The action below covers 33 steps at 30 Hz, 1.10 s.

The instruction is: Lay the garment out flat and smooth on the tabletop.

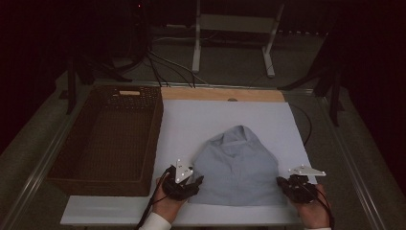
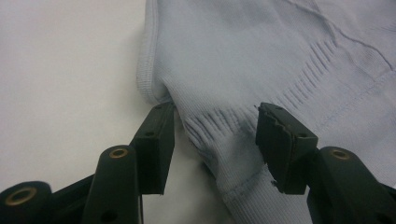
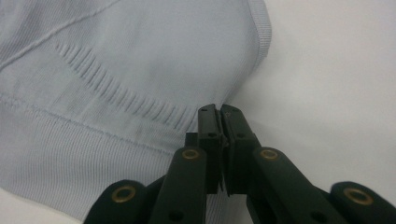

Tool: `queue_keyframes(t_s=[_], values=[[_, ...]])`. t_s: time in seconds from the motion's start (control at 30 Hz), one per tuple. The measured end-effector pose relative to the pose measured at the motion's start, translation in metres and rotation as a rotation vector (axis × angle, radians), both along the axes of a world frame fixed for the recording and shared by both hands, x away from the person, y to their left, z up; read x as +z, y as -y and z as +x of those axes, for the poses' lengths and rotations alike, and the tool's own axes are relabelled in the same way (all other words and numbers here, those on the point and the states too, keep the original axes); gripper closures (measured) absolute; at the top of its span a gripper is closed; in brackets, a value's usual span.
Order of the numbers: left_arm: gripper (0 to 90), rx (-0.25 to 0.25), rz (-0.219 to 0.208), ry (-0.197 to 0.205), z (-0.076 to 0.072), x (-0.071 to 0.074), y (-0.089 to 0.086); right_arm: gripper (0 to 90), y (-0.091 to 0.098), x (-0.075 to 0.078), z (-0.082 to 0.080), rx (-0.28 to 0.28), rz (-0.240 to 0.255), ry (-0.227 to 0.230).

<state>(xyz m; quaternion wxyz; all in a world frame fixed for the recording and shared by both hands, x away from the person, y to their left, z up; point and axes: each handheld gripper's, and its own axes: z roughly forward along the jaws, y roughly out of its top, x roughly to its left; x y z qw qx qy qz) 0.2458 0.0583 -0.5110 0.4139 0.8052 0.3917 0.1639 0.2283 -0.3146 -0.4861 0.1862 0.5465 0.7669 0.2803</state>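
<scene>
A light blue knit garment (image 1: 237, 167) lies bunched on the white board (image 1: 191, 115), its hem toward the front edge. My left gripper (image 1: 195, 183) sits at the garment's lower left corner. In the left gripper view its jaws (image 2: 215, 112) stand apart with the ribbed corner of the garment (image 2: 261, 56) between them, and the pads are not pressing on it. My right gripper (image 1: 281, 184) is at the lower right corner. In the right gripper view it (image 3: 217, 112) is shut, pinching the side edge of the garment (image 3: 116, 70).
A dark brown wicker basket (image 1: 107, 92) stands to the left of the board, close to my left hand. A wooden strip (image 1: 220, 94) runs along the board's far edge. Cables and a white stand (image 1: 268, 48) lie on the floor beyond the table.
</scene>
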Motion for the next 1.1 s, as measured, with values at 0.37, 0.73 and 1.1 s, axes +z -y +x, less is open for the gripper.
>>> queue_keyframes(t_s=[0.37,0.73,1.1], values=[[68.8,-0.064,0.002,-0.044,0.001,-0.008,0.007,87.9,0.002,0.001,-0.006,-0.003,0.006,0.006],[87.0,-0.115,-0.006,-0.053,-0.006,0.0,0.009,87.9,0.001,0.002,-0.008,0.004,0.022,0.003],[87.2,-0.216,-0.047,-0.063,-0.027,0.01,0.018,87.9,0.005,0.003,-0.013,-0.006,0.021,0.003]])
